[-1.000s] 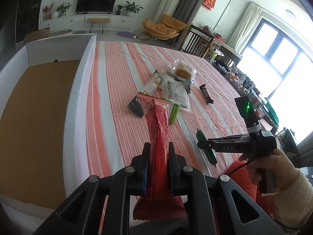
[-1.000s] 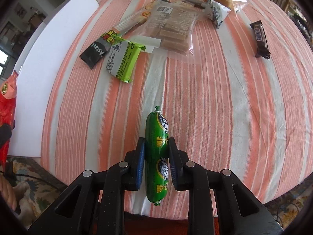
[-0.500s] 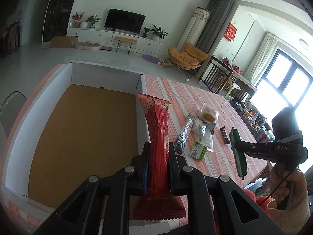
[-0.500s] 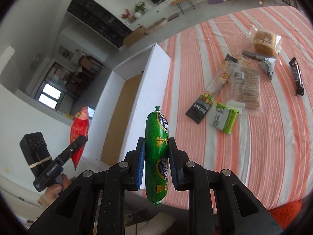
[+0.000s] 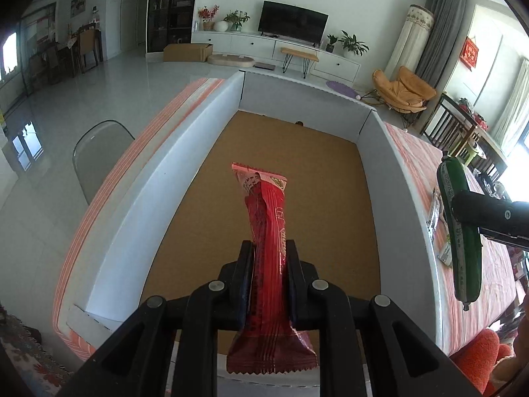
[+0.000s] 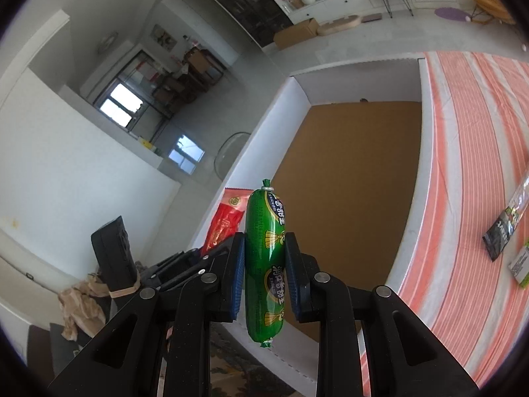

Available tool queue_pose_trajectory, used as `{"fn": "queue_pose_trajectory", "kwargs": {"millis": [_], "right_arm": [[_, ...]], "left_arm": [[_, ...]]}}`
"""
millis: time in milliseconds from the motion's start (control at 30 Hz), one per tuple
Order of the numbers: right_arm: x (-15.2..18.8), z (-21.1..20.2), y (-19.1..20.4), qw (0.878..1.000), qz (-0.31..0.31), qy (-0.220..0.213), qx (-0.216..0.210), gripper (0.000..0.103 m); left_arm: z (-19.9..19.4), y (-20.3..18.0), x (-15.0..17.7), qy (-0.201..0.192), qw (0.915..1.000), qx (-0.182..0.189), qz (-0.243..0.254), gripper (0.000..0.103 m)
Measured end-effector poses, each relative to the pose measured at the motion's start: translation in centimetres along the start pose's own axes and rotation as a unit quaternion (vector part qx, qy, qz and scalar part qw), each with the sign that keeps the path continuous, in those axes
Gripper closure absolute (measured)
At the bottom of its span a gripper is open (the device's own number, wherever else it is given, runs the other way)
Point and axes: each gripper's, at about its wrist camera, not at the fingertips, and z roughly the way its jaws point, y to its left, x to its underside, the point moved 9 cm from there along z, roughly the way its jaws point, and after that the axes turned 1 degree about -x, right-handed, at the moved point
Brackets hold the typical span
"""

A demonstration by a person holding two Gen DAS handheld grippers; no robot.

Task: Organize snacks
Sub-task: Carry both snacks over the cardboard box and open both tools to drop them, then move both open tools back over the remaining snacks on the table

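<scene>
- Box (image 5: 185,178), one, white walls and brown floor, on the striped counter (image 6: 469,172); nothing lies on the floor that shows.
- Left tool (image 5: 268,276) pinching one red snack packet (image 5: 267,218) at mid-length, packet upright above the box floor.
- Right tool (image 6: 264,274) pinching one green sausage stick (image 6: 266,258), held above the box's near corner.
- Loose snacks on the counter right of the box: dark packet (image 6: 501,235), green-white packet (image 6: 522,264), partly cut off.
</scene>
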Motion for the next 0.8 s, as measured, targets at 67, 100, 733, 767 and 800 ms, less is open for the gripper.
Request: {"fn": "queue_pose_trajectory", "kwargs": {"millis": [67,100,733,767,800], "right_arm": [[0.3,0.8,-1.0,1.0,0.003,0.003,0.014,0.069],[0.3,0.6,-1.6,1.0,0.008,0.0,0.016,0.064],[10.0,-18.1,-26.3,0.909,0.121,-0.129,0.378,0.034],[10.9,-19.1,-27.4,0.901,0.134,-0.133,0.39,0.034],[11.7,-19.8,-28.3,0.895,0.146,-0.135,0.399,0.034]], "left_arm": [[0.7,0.3,0.8,0.006,0.9999,-0.009,-0.004,0.033],[0.7,0.3,1.0,0.001,0.9999,-0.013,-0.007,0.021],[-4.2,-23.0,3.3,-0.025,0.9762,0.175,0.127,0.004],[-4.2,-24.9,4.0,-0.017,0.9714,0.191,0.139,0.004],[-3.9,-26.7,4.8,-0.007,0.9669,0.204,0.153,0.004]]}}
